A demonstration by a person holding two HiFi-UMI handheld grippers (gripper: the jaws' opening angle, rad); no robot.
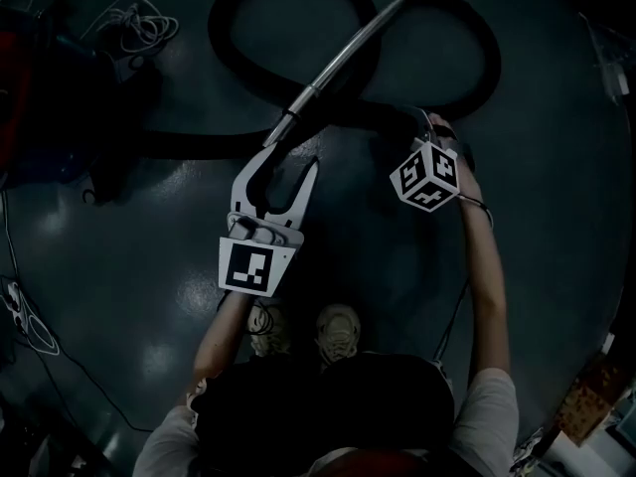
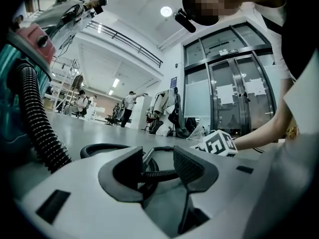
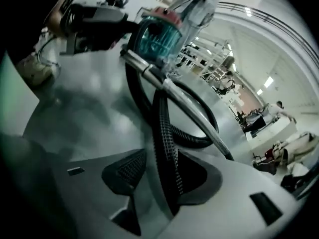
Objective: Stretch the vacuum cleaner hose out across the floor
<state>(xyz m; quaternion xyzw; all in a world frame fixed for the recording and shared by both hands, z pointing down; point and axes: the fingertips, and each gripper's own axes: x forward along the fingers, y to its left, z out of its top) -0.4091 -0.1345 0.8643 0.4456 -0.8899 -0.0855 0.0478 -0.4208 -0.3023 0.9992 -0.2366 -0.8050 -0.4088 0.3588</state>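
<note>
- The left claw (image 1: 285, 162) is released, its jaws standing apart with nothing pressed between the pads; it points level, low over the grey floor (image 1: 149, 227)
- Just ahead of its tips lies the near end of the metal wand (image 1: 338, 63); the wand slants away from the claw and to its right, over the coils beyond
- The right claw (image 3: 162, 171) is also unclenched; the ribbed black hose (image 3: 167, 153) runs up between its jaws, lying against the right-hand pad, with a gap showing at the left-hand pad
- Beyond the right claw's tips the hose is not stretched out; it lies on the floor in two big loops, one past each claw, crossing under the wand
- From the loops a run of hose goes off to the left of the left claw, up to the teal vacuum cleaner (image 3: 157, 36); seen from the right claw, that canister stands well ahead, past the loops
- The marker cube (image 1: 427, 175) sits atop the right claw, behind its jaws
- Behind both claws, between the person's arms, are two pale shoes (image 1: 338, 331); a tangle of white cable (image 1: 134, 23) lies far off to the left claw's left
</note>
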